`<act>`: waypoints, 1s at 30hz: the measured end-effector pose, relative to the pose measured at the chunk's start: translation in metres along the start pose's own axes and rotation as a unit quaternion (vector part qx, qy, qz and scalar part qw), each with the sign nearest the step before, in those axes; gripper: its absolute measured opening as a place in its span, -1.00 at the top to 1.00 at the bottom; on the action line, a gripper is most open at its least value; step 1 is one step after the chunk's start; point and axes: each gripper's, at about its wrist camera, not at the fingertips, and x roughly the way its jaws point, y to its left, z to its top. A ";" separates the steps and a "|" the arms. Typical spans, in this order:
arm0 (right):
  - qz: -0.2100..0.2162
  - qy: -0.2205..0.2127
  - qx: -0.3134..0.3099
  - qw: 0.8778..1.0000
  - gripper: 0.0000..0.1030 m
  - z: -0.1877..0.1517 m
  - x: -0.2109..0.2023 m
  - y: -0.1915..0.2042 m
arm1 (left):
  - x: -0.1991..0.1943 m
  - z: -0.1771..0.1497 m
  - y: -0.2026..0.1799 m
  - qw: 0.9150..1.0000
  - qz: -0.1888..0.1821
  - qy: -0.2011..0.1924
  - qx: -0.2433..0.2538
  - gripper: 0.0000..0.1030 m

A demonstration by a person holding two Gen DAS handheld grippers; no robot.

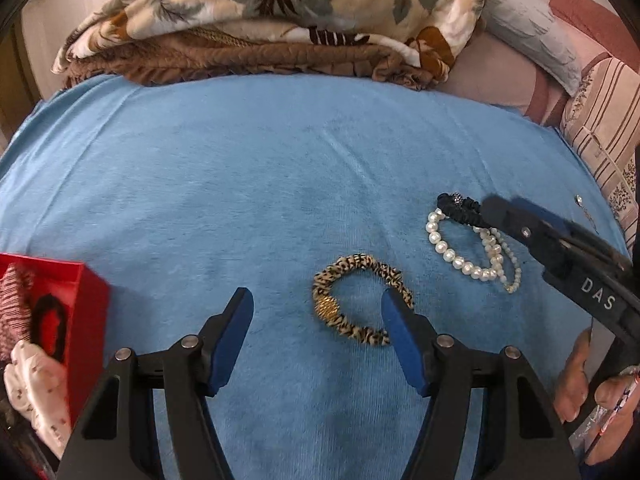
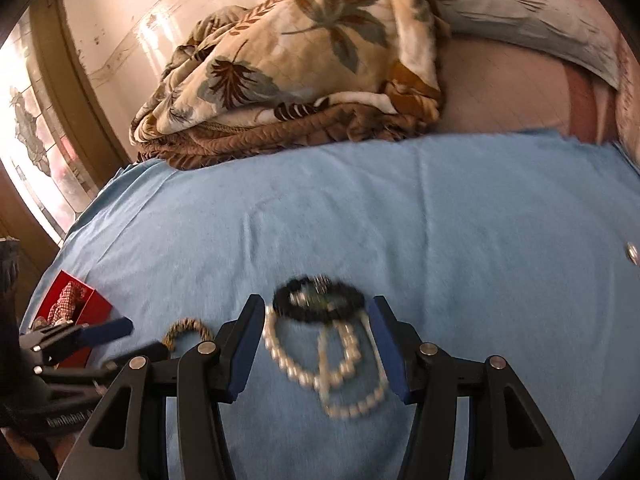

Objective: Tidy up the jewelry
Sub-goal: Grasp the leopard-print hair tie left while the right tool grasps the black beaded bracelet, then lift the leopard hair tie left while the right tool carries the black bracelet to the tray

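Blue cloth (image 1: 240, 184), leopard scrunchie (image 1: 360, 300) flat, long axis slanting down-right, pearl bracelets (image 2: 320, 360) alongside, both jaws released.

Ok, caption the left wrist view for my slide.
Open left gripper above a leopard-print bracelet on blue cloth.

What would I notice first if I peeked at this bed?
Probably the big blue cloth spread over the bed, with a leopard-print bracelet lying in the middle of it. To its right, white pearl bracelets sit tangled with a black one. A red box waits at the left edge.
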 end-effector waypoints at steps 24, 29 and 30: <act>0.047 0.034 0.025 0.998 0.81 -0.002 0.008 -0.003 | -0.031 -0.008 -0.026 0.999 -0.011 -0.029 0.037 0.77; 0.090 0.021 0.078 0.993 0.81 -0.002 -0.017 -0.011 | -0.057 -0.018 -0.025 0.998 -0.024 -0.039 0.036 0.77; 0.098 0.018 0.088 0.991 0.81 -0.003 -0.022 -0.012 | -0.061 -0.021 -0.024 0.998 -0.027 -0.039 0.036 0.77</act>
